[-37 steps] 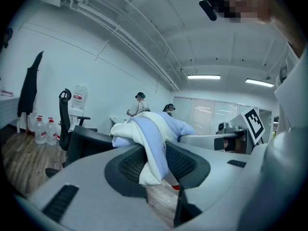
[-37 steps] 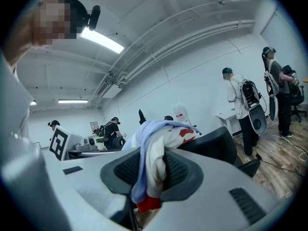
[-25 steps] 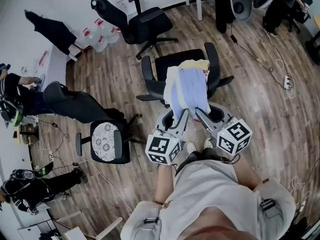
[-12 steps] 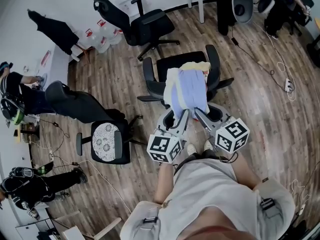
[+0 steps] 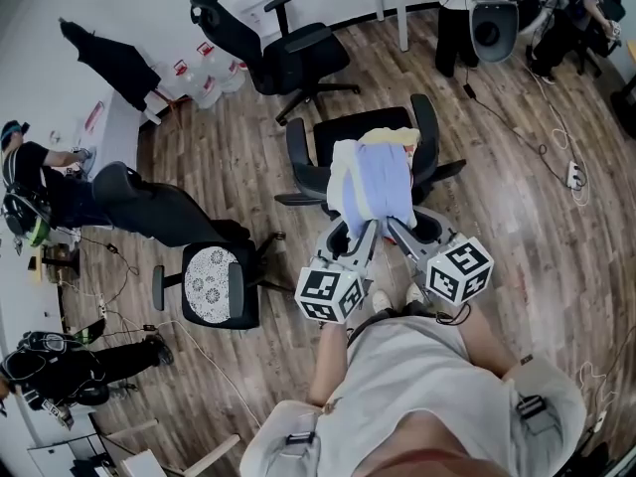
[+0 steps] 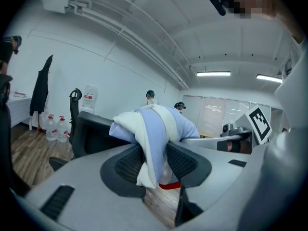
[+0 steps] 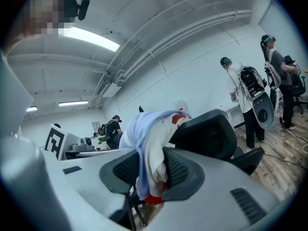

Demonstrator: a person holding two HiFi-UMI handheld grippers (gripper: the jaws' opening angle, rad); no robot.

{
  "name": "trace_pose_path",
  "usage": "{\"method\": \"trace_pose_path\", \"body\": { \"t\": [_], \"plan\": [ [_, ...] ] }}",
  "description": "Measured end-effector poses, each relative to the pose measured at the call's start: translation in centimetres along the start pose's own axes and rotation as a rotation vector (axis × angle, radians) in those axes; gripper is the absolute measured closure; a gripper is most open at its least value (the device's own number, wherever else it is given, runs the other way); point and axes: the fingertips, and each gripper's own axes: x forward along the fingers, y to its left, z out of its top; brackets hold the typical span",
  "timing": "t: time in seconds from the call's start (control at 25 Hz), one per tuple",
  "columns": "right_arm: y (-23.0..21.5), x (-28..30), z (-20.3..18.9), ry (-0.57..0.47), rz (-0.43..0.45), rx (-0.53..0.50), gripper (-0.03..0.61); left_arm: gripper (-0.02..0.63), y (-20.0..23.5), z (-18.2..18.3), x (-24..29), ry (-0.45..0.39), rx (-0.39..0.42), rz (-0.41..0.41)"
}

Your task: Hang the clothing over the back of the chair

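Observation:
The clothing [image 5: 376,177], light blue and cream with a yellow part, lies draped over the back of a black office chair [image 5: 422,132]. My left gripper [image 5: 360,229] and right gripper [image 5: 397,225] meet the garment's near hanging edge side by side. In the left gripper view a fold of the clothing [image 6: 154,129] hangs between the pads of the left gripper [image 6: 155,165], touching both. The right gripper [image 7: 151,170] likewise has a fold of the clothing [image 7: 147,134] between its pads. Both sets of jaws are opening. The chair back itself is mostly hidden under the cloth.
Another black office chair [image 5: 273,43] stands farther back. A chair with a lace-patterned cushion [image 5: 211,281] is at the left, beside a seated person [image 5: 129,202]. Water bottles [image 5: 194,73] stand by the wall. Cables [image 5: 556,137] run across the wood floor, and people stand at the back right [image 5: 477,8].
Both grippers stay at the clothing's hanging edge on the chair back. Only the head view has shifted slightly.

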Motion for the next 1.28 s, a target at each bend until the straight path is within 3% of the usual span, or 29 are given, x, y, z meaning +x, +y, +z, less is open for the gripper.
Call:
{"method": "trace_pose_path", "body": {
  "t": [0.84,1.28],
  "plan": [
    [0.1,-1.6,0.1,-0.023,0.001,-0.003,0.416,0.433,-0.8,0.0,-1.0,-0.008,0.032,0.03],
    [-1.0,-2.4,-0.4,-0.011,-0.039,-0.012,0.354,0.373,-0.3,-0.6,-1.6,0.015,0.019,0.041]
  ]
}}
